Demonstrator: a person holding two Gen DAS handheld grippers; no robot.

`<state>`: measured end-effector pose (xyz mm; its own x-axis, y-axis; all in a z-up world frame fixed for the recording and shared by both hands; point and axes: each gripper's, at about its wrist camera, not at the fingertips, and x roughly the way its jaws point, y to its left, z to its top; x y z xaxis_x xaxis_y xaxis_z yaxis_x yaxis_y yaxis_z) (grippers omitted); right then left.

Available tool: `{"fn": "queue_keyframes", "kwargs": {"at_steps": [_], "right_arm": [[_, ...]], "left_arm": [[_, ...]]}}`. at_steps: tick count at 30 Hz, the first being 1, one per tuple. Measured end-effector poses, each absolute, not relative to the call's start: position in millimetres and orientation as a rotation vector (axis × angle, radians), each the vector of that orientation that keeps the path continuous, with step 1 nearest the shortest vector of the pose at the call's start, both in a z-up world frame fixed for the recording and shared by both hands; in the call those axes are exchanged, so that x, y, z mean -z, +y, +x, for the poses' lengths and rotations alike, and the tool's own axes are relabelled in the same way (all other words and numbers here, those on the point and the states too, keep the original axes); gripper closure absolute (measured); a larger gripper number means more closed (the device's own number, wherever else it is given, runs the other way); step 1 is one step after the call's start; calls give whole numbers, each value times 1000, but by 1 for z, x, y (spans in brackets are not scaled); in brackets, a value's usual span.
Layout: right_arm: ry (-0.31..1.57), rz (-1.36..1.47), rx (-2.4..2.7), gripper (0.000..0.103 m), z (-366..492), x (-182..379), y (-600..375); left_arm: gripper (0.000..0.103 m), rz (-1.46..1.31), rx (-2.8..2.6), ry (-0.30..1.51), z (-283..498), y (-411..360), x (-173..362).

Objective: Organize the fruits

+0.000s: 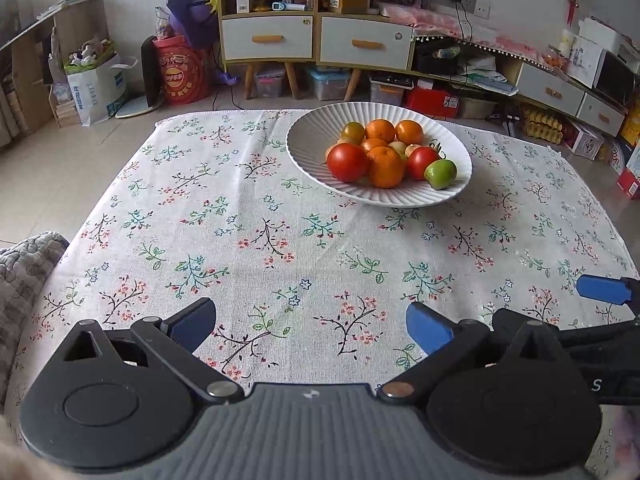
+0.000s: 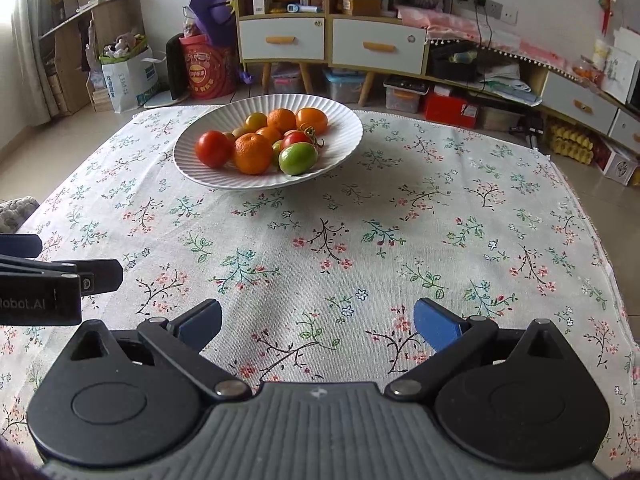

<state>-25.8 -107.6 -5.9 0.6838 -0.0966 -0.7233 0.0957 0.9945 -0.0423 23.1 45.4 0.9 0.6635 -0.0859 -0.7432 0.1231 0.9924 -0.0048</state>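
Observation:
A white ribbed bowl (image 1: 304, 152) (image 2: 192, 168) stands at the far side of the floral tablecloth. It holds several fruits: oranges (image 1: 385, 167) (image 2: 253, 153), red tomatoes (image 1: 347, 162) (image 2: 214, 148) and a green tomato (image 1: 440, 173) (image 2: 298, 159) at the near right rim. My left gripper (image 1: 311, 326) is open over the near part of the cloth, with nothing between its blue pads. My right gripper (image 2: 318, 322) is open too, well short of the bowl. Each gripper shows at the edge of the other's view, the right gripper (image 1: 608, 290) and the left gripper (image 2: 56, 280).
The table (image 1: 240, 220) (image 2: 440, 220) is covered by a flowered cloth, its far edge just behind the bowl. A grey cushion (image 1: 24, 268) sits at the left edge. Cabinets (image 1: 316, 36), boxes and bags crowd the floor beyond.

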Motion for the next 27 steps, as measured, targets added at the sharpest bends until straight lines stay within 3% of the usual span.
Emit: {"fn": "queue_keyframes", "kwargs": {"at_steps": [27], "right_arm": [[822,12,121,1,-24,8,-109]], "left_arm": [[4,62,116,834,22,43,1]]}}
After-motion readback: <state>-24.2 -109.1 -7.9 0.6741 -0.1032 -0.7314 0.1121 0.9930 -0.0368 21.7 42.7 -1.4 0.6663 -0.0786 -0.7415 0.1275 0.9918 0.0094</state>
